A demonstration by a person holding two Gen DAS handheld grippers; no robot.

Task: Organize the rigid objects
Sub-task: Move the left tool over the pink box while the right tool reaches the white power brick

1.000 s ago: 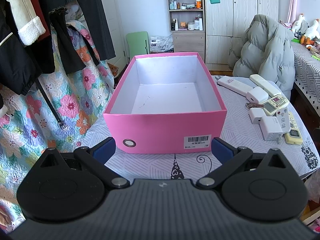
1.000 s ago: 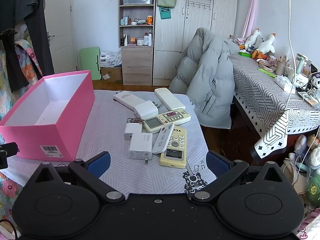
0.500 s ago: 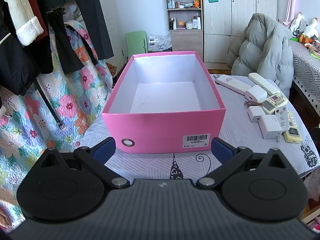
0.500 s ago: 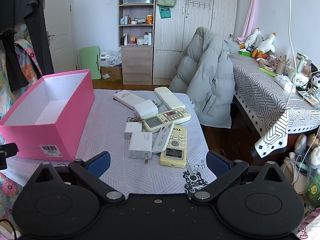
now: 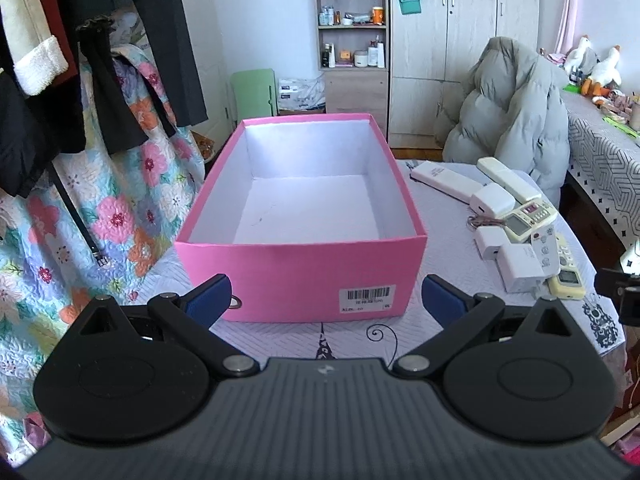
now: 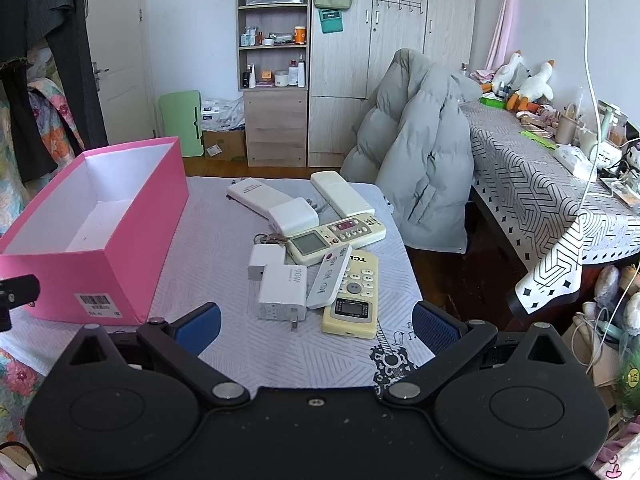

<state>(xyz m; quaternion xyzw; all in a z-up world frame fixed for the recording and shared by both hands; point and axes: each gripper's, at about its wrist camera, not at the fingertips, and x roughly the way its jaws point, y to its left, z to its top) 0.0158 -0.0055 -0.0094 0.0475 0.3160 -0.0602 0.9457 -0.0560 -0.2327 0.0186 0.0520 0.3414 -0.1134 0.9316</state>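
Hard plastic, light and slick: the remotes and chargers (image 6: 316, 260) lie piled just ahead of the right gripper (image 6: 316, 322), its jaws apart, empty. The left gripper (image 5: 326, 300), likewise apart, faces the pink box (image 5: 304, 276). Best gripped across narrow sides.

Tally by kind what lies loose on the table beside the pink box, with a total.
Remote controls: 5, e.g. the yellowish TCL remote
White chargers/adapters: 3, e.g. the 90W charger
Key ring: 1
Total: 9; the pink box holds none of them.
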